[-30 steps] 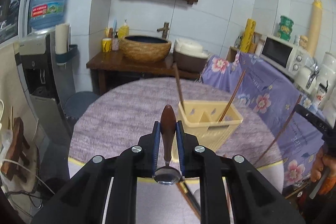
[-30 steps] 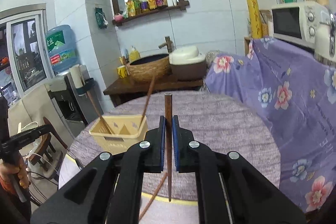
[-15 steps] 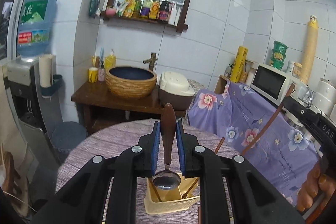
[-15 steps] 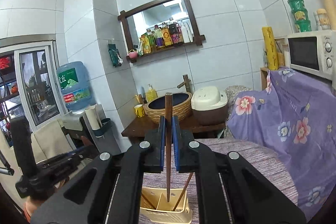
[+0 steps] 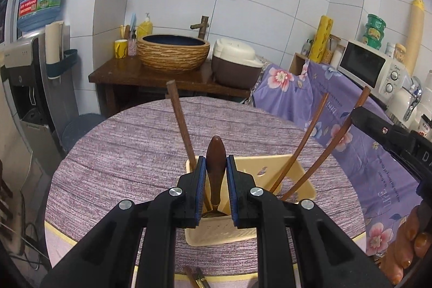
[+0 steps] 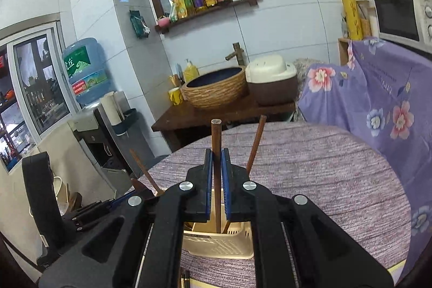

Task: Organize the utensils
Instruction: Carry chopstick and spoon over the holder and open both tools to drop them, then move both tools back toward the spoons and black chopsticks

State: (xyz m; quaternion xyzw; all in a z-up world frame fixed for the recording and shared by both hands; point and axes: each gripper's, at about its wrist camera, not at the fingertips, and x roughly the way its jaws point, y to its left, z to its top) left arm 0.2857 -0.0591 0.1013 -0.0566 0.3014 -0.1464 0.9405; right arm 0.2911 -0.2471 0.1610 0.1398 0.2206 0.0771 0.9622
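Observation:
A cream utensil holder with compartments stands on the round purple table. My left gripper is shut on a spoon's dark wooden handle, and the spoon's bowl hangs down inside the holder's near compartment. My right gripper is shut on a brown chopstick held upright, its lower tip inside the holder. Two other chopsticks lean in the holder, one at the left and one at the right. In the left wrist view the chopstick in my right gripper slants in from the right.
Loose utensils lie at the table's near edge. A purple flowered cloth covers furniture on the right, under a microwave. Behind the table stands a wooden stand with a woven basin and a rice cooker. A water dispenser is at the left.
Both grippers have moved forward over the holder and come down. The spoon's bowl and the chopstick's tip, earlier short of the holder, now reach into it.

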